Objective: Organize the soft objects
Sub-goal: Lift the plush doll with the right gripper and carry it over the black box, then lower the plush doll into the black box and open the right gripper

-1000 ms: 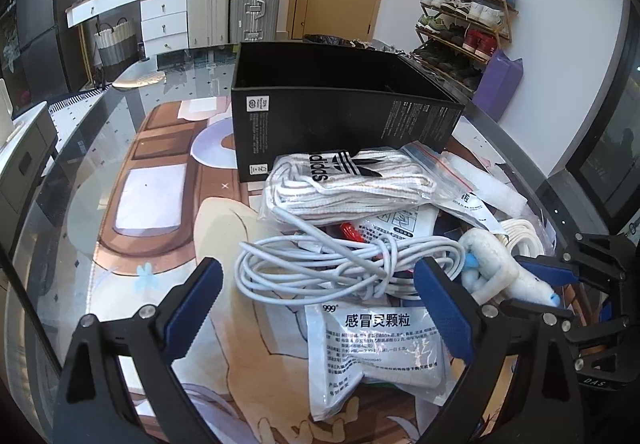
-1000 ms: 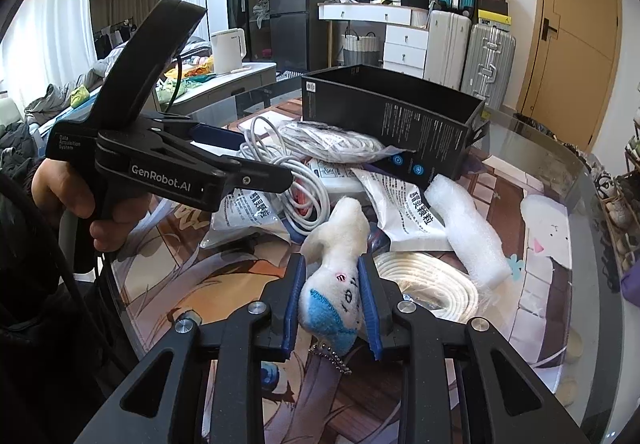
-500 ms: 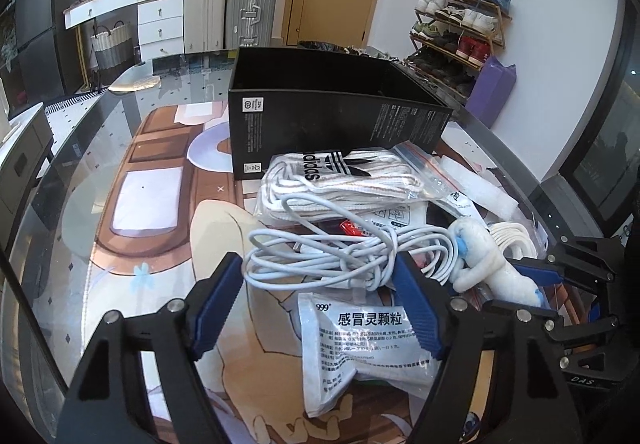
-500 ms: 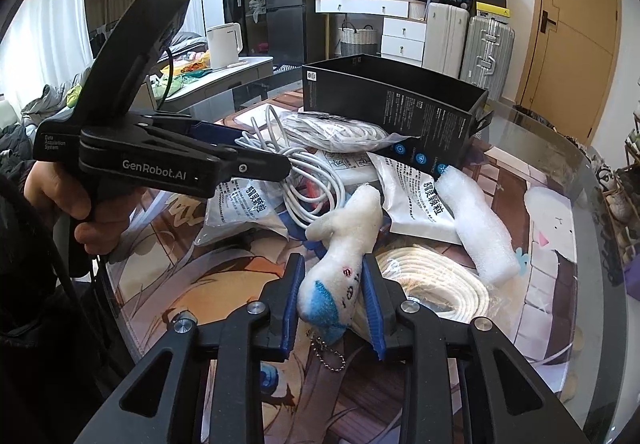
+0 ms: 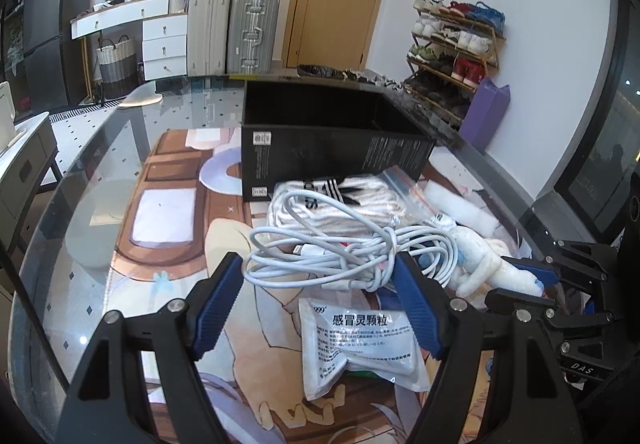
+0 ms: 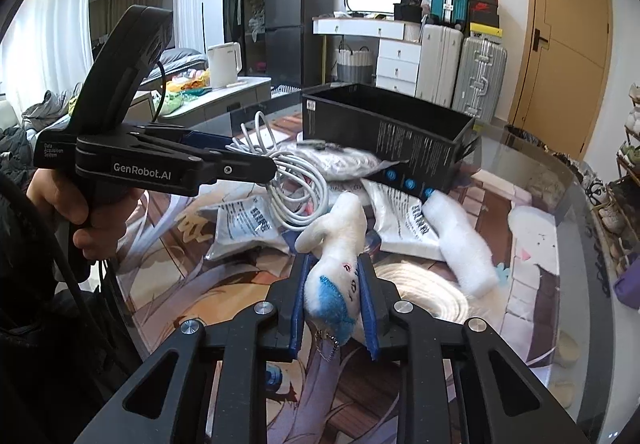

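Note:
My left gripper [image 5: 318, 264] is shut on a tangled white cable [image 5: 340, 256], holding it just above the pile. The right wrist view shows that gripper [image 6: 268, 168] from the side, with the cable [image 6: 296, 196] drooping from its tips. My right gripper [image 6: 334, 260] is shut on a white plush toy with a blue patch [image 6: 336, 244], its jaws closing tighter on the toy's body. Toy [image 5: 480, 260] and right gripper [image 5: 520, 280] also show at the right of the left wrist view. An open black box [image 5: 336, 152] stands behind the pile.
A clear bag of white laces [image 5: 340, 200] lies against the box. A white medicine sachet [image 5: 360, 332] lies under the cable. A foam roll [image 6: 460, 240], a coiled white rope [image 6: 420, 284] and more sachets [image 6: 408, 220] lie on the glass-topped table. A hand [image 6: 76, 204] grips the left handle.
The left jaws narrowed from wide open onto the cable, which has risen off the pile. The right gripper has kept its hold on the plush toy.

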Tool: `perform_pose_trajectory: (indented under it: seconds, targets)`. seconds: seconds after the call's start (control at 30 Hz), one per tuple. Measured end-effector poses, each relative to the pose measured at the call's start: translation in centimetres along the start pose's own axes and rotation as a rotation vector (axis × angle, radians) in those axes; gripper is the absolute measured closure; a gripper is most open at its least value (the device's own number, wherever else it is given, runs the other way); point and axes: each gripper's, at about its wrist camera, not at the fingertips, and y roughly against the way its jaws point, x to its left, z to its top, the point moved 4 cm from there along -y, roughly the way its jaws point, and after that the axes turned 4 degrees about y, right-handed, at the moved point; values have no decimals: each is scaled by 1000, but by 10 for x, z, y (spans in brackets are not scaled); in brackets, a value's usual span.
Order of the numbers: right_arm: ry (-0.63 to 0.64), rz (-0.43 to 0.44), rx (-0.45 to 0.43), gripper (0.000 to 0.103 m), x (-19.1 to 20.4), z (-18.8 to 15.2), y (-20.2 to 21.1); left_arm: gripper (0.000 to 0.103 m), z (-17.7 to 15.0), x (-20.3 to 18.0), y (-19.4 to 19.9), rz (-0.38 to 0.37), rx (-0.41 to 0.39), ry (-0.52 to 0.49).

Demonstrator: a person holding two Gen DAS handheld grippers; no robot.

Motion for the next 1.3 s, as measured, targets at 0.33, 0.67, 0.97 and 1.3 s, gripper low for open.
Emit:
perform_pose_trajectory:
  seconds: [0.33, 0.67, 0.97, 1.3]
  targets:
    - [-19, -51, -64, 80, -15, 17, 19, 27, 15, 5, 13, 2, -62, 31]
    - [-28, -89, -129, 80, -35, 47, 27, 27, 42, 3, 16, 16, -120, 28]
    - [-44, -92, -171, 80, -50, 80, 20, 27, 67, 3, 9, 35, -155, 18]
    - [-93, -93, -158, 80, -71, 109, -8, 27, 92, 5, -10, 69, -179, 45]
